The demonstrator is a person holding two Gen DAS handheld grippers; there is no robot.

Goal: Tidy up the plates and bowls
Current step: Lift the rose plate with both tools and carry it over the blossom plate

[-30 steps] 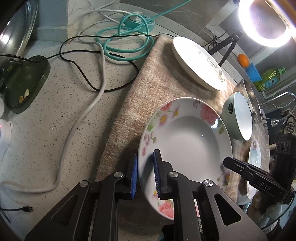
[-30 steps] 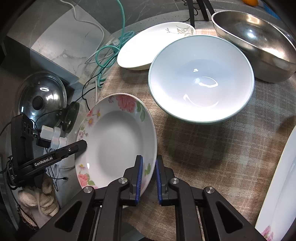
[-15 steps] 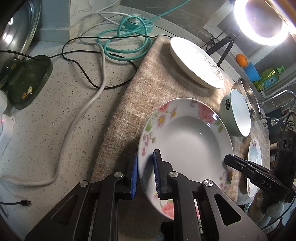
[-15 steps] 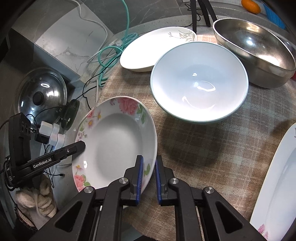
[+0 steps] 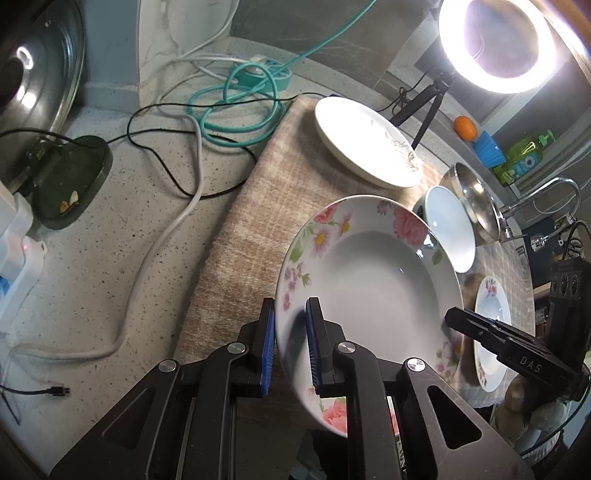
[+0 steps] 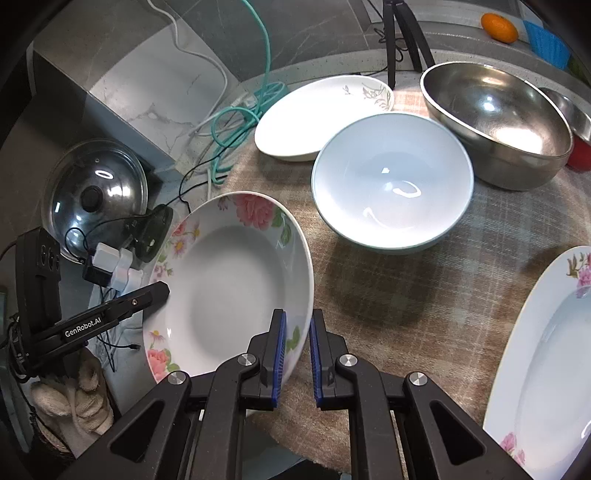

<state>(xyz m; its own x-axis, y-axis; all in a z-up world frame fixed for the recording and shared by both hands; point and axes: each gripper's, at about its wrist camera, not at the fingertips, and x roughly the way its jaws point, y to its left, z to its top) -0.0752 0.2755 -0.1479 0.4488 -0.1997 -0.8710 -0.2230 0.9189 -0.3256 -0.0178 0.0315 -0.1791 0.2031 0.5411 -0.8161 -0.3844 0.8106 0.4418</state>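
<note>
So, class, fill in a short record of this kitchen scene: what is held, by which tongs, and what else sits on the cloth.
held: floral plate
left tongs: shut on its rim
right tongs: shut on opposite rim
surface: plaid cloth
on cloth: green-rimmed bowl, white plate, steel bowl, second floral plate

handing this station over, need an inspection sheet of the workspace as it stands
surface: speckled counter partly under a plaid cloth
job's things: floral deep plate held off the cloth; white bowl, white plate, steel bowl and a second floral plate on the cloth
clutter: pot lid, orange
grippers: left gripper and right gripper each shut on opposite rims of the floral deep plate
cables: teal cable, white cable, black cable loose on the counter
surroundings: ring light, faucet
</note>
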